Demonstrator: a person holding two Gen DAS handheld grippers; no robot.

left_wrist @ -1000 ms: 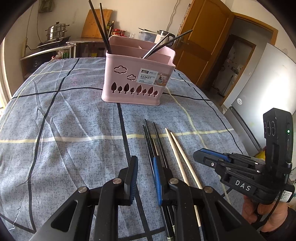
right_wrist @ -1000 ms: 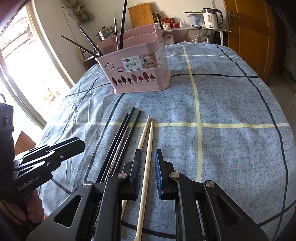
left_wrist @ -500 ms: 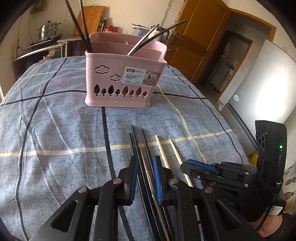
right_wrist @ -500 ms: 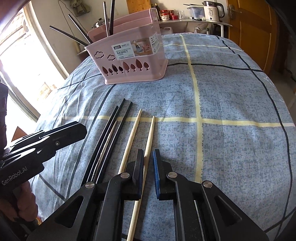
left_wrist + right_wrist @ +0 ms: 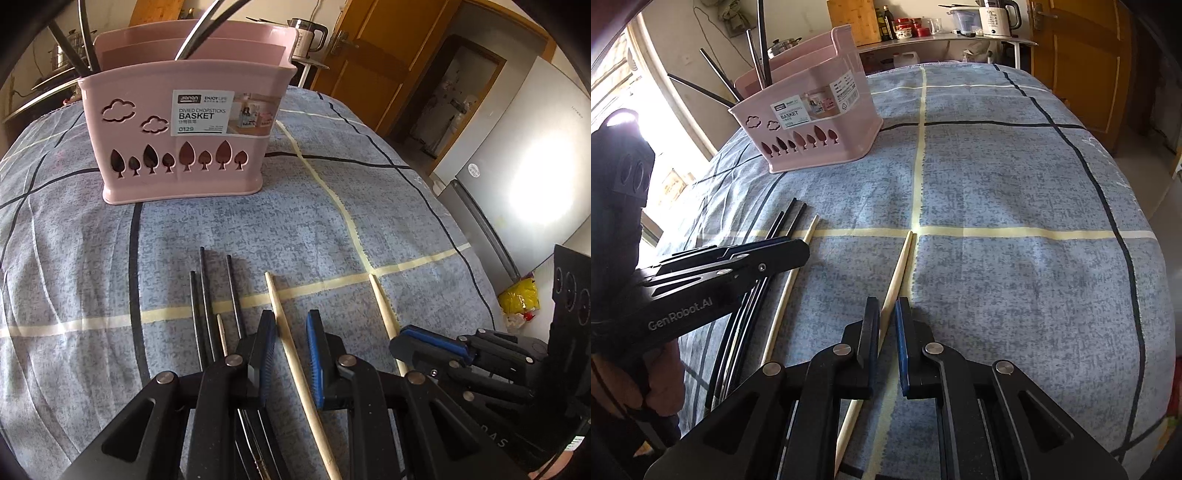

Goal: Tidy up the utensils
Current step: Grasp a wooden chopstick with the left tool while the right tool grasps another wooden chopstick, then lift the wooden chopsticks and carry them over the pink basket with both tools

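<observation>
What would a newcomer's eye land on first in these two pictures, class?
Probably the pink basket standing on the blue checked cloth, dark utensils poking out of it. Nearer, each gripper straddles one pale wooden chopstick: the left gripper beside the black chopsticks, the right gripper further right.

Daylight from window point(image 5: 646, 122) (blown out), glare on fridge point(image 5: 532, 199), fisheye edges dark, focus sharp.
</observation>
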